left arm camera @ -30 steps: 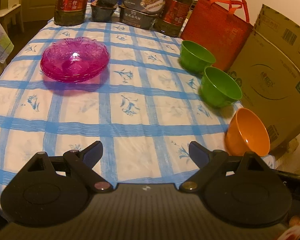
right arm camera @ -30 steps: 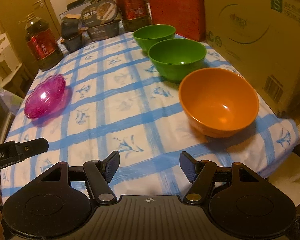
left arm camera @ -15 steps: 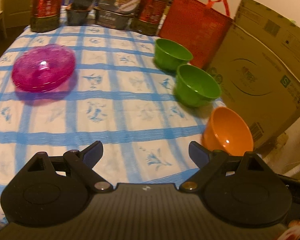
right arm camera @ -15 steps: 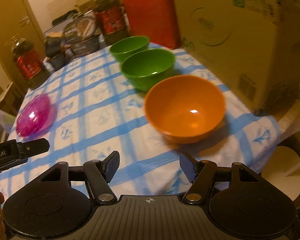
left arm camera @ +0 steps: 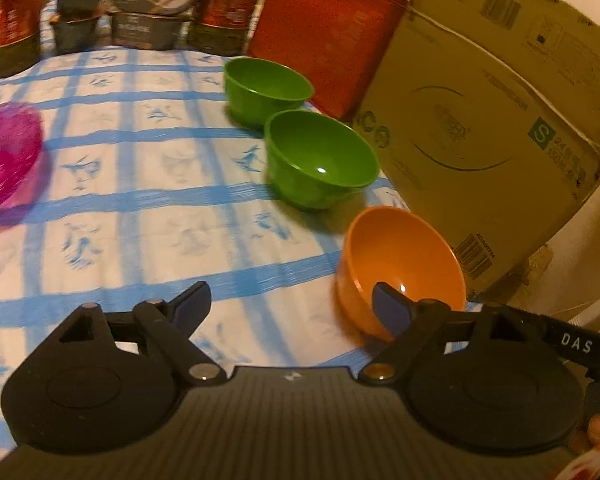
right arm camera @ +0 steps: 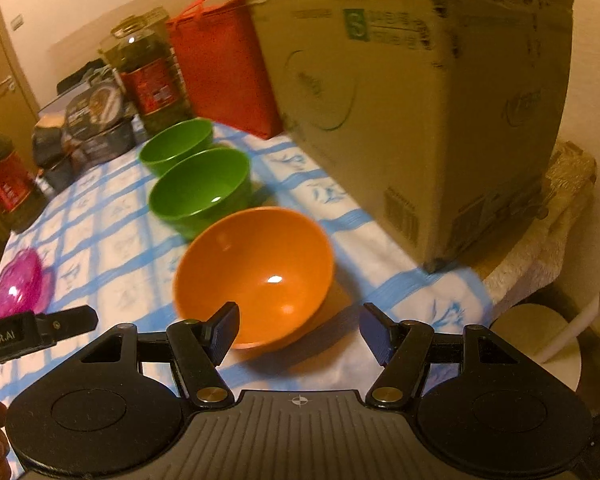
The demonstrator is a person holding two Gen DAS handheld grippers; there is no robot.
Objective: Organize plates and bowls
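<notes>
**A:** Where are you at with the bowls? What's nearest?

**B:** My right gripper is closest to the action: jaws apart, nothing between them, hovering just short of the orange bowl. My left gripper is spread wide and empty too; its jaws have just been closing a little, with only tablecloth between them. The orange bowl sits near the table's front corner, just beside the big cardboard box.

**A:** And past that?

**B:** Two green bowls in a row, the nearer green bowl close behind the orange one, then the farther green bowl. The pink glass dish is well apart on the far left side.

**A:** How would you grab the orange one?

**B:** Looks like light, stiff plastic, glossy, so probably slippery. I'd pinch the rim, one finger inside and one outside, on the near edge. The pink dish looks fragile, so go gently there.
</notes>
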